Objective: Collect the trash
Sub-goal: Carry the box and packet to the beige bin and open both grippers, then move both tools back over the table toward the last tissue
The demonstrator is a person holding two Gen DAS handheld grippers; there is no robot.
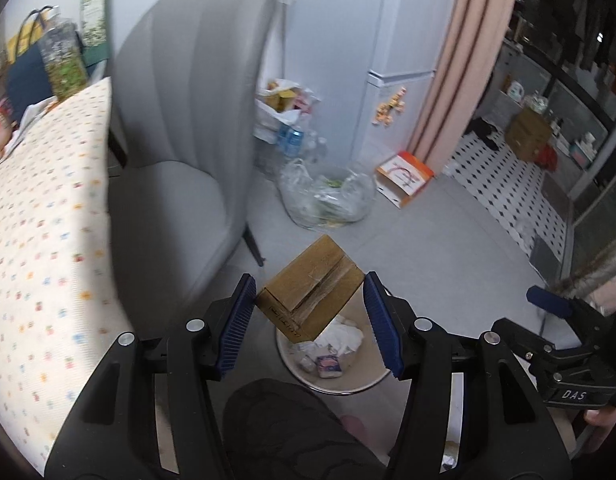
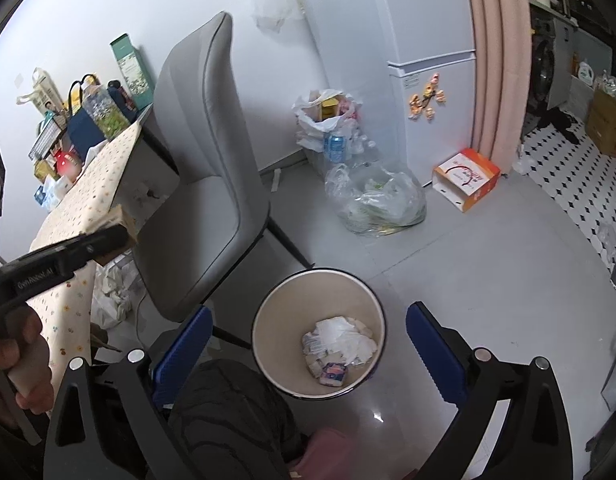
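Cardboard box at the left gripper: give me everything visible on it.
The cardboard box is small, brown and closed, with a taped seam along its top and dark print on one side face. It sits tilted, corner-down, between the left gripper fingers, whose blue pads flank it; the left pad looks in contact, the right is unclear. It hangs directly above the open white trash bin, which holds crumpled paper. In the right wrist view only a sliver shows behind the gripper body.
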